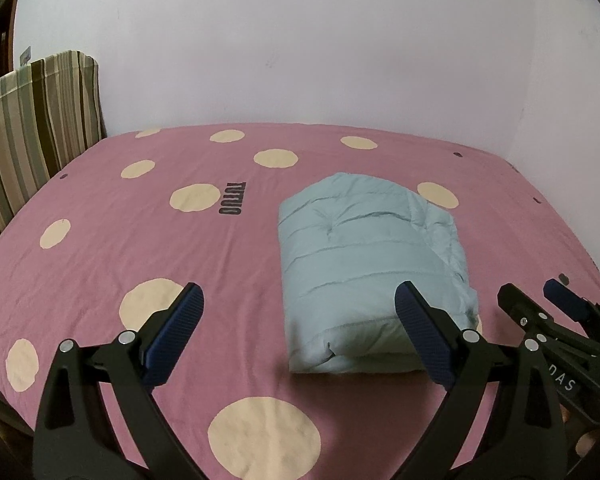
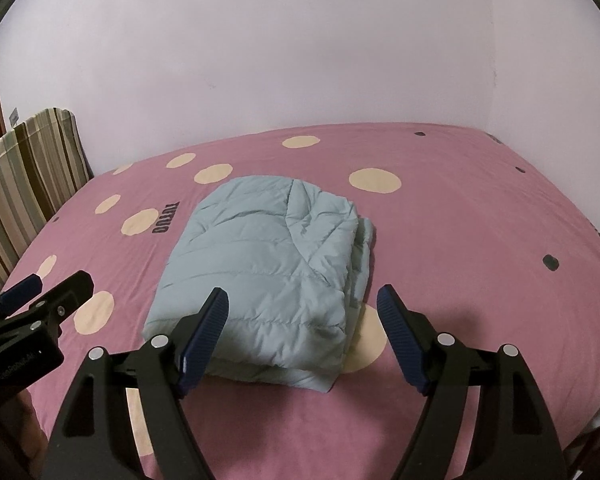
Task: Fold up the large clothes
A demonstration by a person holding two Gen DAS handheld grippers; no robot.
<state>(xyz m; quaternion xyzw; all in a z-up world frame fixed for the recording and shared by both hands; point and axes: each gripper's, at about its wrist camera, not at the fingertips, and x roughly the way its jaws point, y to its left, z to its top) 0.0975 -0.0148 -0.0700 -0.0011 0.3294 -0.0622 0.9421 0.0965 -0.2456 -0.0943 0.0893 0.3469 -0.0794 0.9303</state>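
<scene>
Your left gripper (image 1: 299, 336) sits at the bottom of its own frame with its fingers spread wide and nothing between them. Your right gripper (image 2: 302, 336) is the same in its frame: fingers apart, gripping nothing. Each tool also shows at the edge of the other's view, low right in the left camera and low left in the right camera.

The pale blue padded jacket (image 2: 260, 264) lies in the middle of the right frame as a thick folded bundle on the pink spotted bedsheet (image 2: 460, 216). In the left frame it sits right of centre, its near edge just ahead of your right-hand finger. Judging by the bundle, the folding looks nearly or fully done.

The risks from here:
- The right side of the bundle shows loose stacked layers. Padded fabric is springy, so if you nudge that side, the layers may slide and fan open.
- The near end bulges and gapes slightly. It may puff up and unroll on its own unless you press it flat.
- If you pinch only the top layer to move the bundle, you will likely peel it off and undo the fold. Take all layers together.
- Your two tools are near each other at the lower edges of both frames. Closing in on the same end could knock them together.

The striped cushion (image 1: 40, 128) at the left edge stands well apart.
</scene>
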